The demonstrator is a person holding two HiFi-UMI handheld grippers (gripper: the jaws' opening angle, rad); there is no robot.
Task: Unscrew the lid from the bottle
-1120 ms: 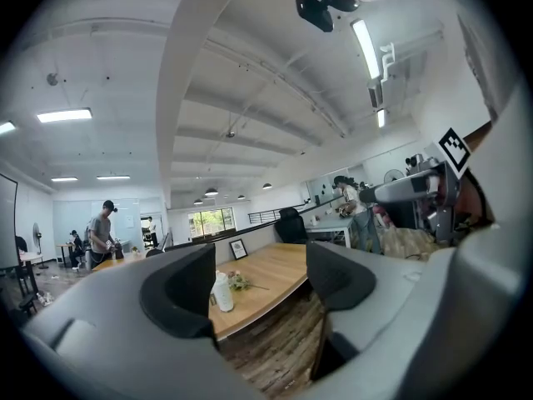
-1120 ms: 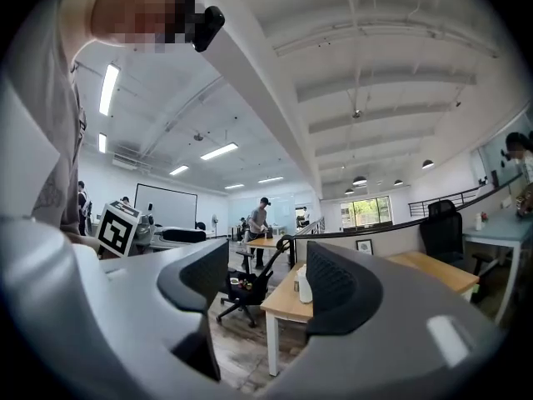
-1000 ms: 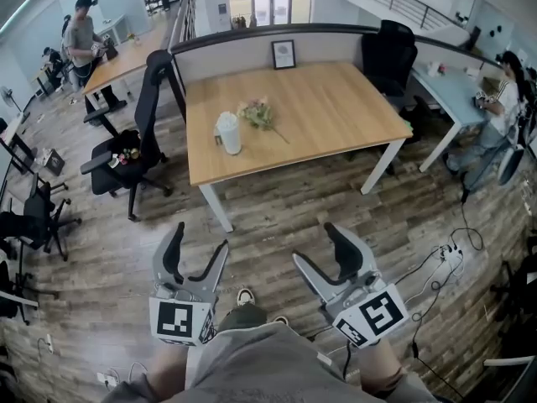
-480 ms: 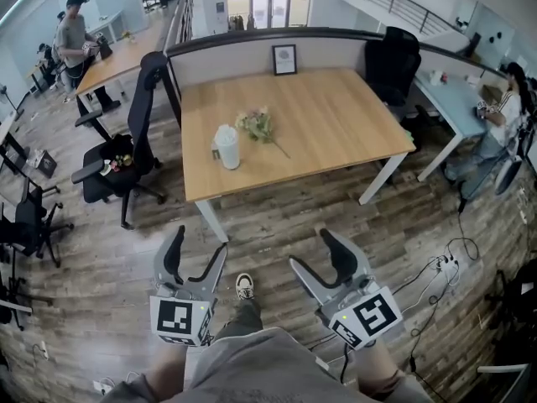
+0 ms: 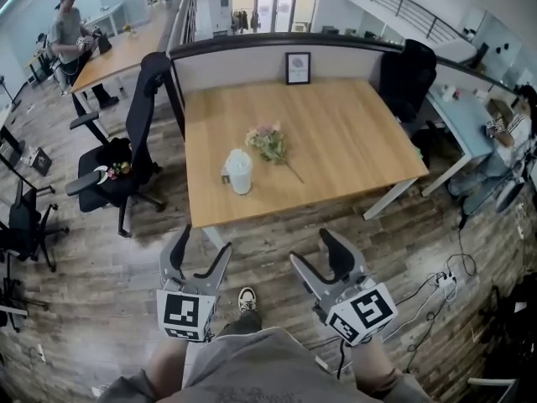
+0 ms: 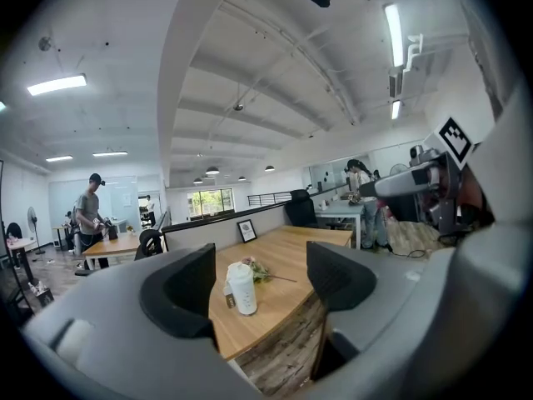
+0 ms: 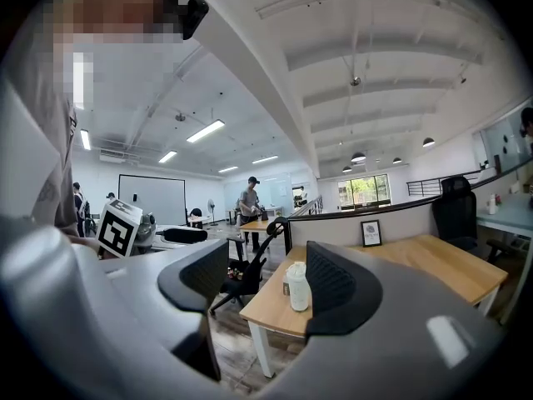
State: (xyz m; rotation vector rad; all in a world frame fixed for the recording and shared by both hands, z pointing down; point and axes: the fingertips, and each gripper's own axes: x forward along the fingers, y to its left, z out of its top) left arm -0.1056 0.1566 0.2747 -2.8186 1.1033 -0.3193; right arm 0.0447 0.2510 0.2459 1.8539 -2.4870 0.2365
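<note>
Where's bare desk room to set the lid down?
The right half of the desk, between the flowers and its right edge, is bare; so is the left rear behind the bottle. Crowded only around bottle and flowers.

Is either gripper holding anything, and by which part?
Nothing held: left gripper and right gripper are open, empty; the white lidded bottle stands on the wooden table.

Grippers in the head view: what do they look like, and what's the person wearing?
Both the left gripper and right gripper are light grey, each with two curved fingers lined with black pads and a white cube bearing black square markers. The person wears a grey top.
</note>
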